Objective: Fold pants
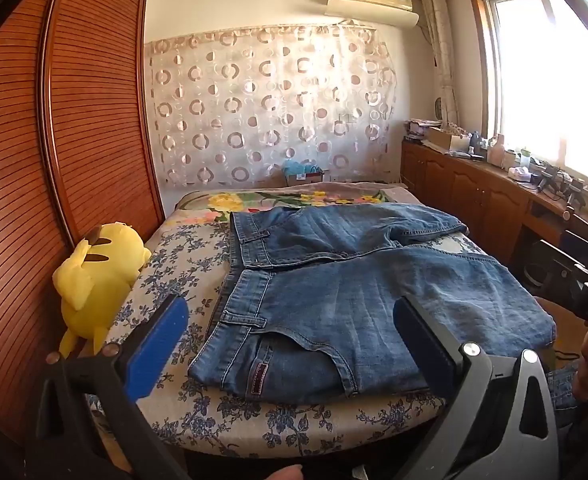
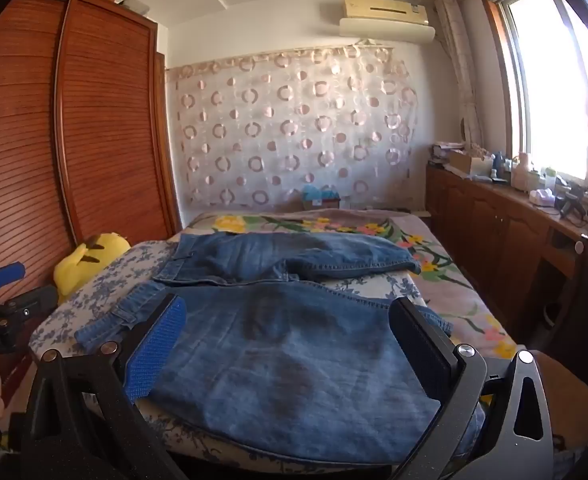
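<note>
Blue jeans (image 1: 345, 300) lie spread across the near end of the bed (image 1: 198, 272), waistband to the left. The far leg (image 1: 333, 232) is bent back on itself; the near leg runs right and hangs over the bed's edge. My left gripper (image 1: 290, 320) hovers open above the waistband and hip, nothing between its blue pads. In the right wrist view the same jeans (image 2: 294, 352) fill the foreground. My right gripper (image 2: 286, 320) stands open over the near leg, not touching the cloth. The left gripper (image 2: 6, 312) shows at that view's left edge.
A yellow plush toy (image 1: 98, 280) leans at the bed's left side against the slatted wooden wardrobe (image 1: 54, 160). A wooden cabinet (image 1: 473, 188) crowded with small items runs under the window on the right. A small box (image 1: 303, 176) stands at the bed's far end.
</note>
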`<state>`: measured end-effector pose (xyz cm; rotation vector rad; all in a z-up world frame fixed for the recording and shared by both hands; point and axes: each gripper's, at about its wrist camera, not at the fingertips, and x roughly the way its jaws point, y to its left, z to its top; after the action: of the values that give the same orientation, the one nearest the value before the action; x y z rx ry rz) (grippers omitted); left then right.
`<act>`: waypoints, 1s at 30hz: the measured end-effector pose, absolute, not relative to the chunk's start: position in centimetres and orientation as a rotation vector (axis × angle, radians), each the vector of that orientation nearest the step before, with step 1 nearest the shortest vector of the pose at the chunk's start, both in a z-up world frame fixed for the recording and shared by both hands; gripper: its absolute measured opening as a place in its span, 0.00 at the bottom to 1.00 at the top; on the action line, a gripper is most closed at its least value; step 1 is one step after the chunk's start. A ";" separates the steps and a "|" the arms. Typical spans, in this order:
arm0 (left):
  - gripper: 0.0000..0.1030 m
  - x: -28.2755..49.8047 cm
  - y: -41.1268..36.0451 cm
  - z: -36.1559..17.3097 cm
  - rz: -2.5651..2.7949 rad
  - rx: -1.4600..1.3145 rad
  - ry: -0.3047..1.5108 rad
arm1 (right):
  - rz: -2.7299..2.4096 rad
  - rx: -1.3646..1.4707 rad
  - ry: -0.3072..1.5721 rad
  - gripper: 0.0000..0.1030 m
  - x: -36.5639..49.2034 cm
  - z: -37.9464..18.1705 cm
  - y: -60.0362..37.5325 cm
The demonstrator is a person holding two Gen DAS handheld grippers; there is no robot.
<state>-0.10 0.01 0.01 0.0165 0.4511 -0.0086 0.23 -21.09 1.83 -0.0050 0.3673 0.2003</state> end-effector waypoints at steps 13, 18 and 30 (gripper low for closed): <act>1.00 -0.2 0.0 0.0 -0.003 0.015 0.457 | 0.205 -0.007 0.371 1.00 0.1 1.9 -21.0; 1.00 0.0 -0.4 0.2 -0.001 0.017 0.452 | 0.206 -0.005 0.371 1.00 0.1 1.9 -21.0; 1.00 -0.6 -0.3 1.1 -0.003 0.018 0.443 | 0.206 -0.005 0.370 1.00 0.1 1.9 -21.0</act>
<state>-0.59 -0.31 1.07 0.0175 0.4432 -0.0031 0.09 -21.00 1.91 -0.0046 0.3701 0.2063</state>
